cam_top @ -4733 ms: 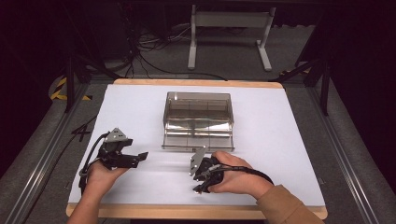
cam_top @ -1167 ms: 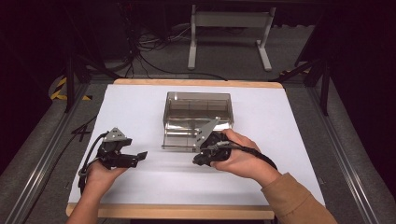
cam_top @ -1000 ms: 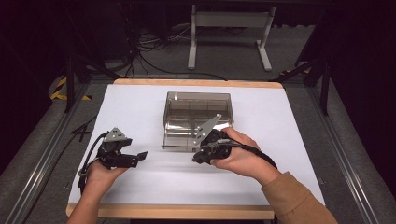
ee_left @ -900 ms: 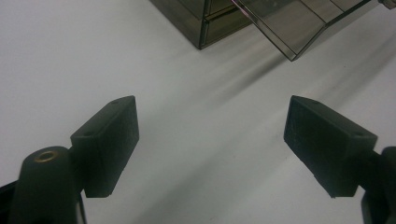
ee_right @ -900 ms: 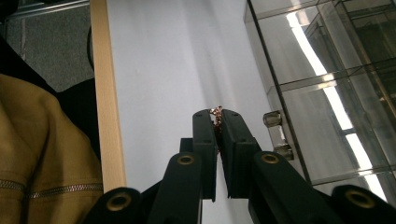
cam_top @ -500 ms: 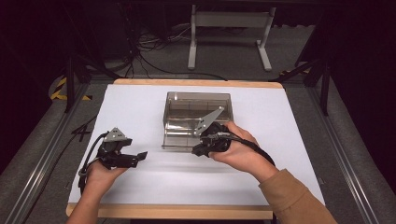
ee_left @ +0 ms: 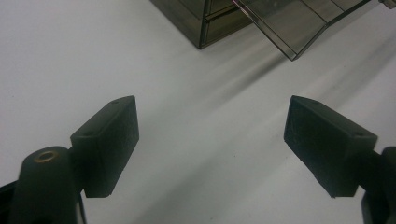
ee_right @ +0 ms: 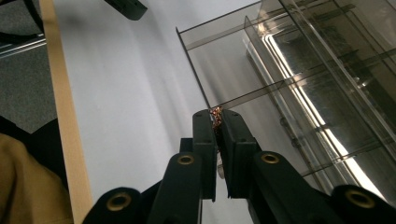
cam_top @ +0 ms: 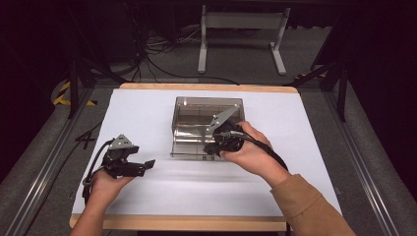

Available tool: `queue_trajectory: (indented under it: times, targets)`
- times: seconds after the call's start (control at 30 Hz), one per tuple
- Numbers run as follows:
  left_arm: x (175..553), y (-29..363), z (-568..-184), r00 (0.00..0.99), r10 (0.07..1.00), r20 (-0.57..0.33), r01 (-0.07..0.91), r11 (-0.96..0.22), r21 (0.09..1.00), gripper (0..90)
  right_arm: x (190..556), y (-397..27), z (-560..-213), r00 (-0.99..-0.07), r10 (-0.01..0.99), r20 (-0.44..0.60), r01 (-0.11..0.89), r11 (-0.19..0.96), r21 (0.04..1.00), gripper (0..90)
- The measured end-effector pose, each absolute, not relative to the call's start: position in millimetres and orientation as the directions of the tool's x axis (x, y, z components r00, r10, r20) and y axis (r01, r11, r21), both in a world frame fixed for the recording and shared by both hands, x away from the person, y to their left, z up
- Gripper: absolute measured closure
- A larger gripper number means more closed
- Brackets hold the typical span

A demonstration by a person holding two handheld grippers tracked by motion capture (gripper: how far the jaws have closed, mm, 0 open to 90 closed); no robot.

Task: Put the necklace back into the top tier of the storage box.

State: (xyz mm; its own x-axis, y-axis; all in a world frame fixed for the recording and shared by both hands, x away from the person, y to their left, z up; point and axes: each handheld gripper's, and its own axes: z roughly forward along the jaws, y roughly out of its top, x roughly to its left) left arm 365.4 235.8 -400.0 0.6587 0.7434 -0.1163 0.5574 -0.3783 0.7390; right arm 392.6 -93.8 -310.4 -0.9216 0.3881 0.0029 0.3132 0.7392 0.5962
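The right tool (ee_right: 216, 122) is clamped on a small coppery tuft (ee_right: 216, 113) at the smoked acrylic drawer box (cam_top: 196, 115). The left tool (ee_left: 210, 140) rests apart over the white bench (cam_top: 147, 113). No writing is legible

Dark room; grey floor (cam_top: 162, 64), cables (cam_top: 147, 49), metal stand (cam_top: 241, 29).

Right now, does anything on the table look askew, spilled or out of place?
Nothing stands out. The smoky box sits square on the table, its drawer pulled out straight; the right gripper pinches a small coppery piece over it.
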Motion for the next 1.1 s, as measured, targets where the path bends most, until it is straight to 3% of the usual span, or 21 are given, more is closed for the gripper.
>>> queue_trajectory:
  times: [1.1]
  targets:
    - [366, 236, -400, 0.661, 0.739, -0.125, 0.562, -0.378, 0.736, 18.7, 424, -85, -337, -0.902, 0.429, -0.054, 0.346, 0.791, 0.504, 85.3]
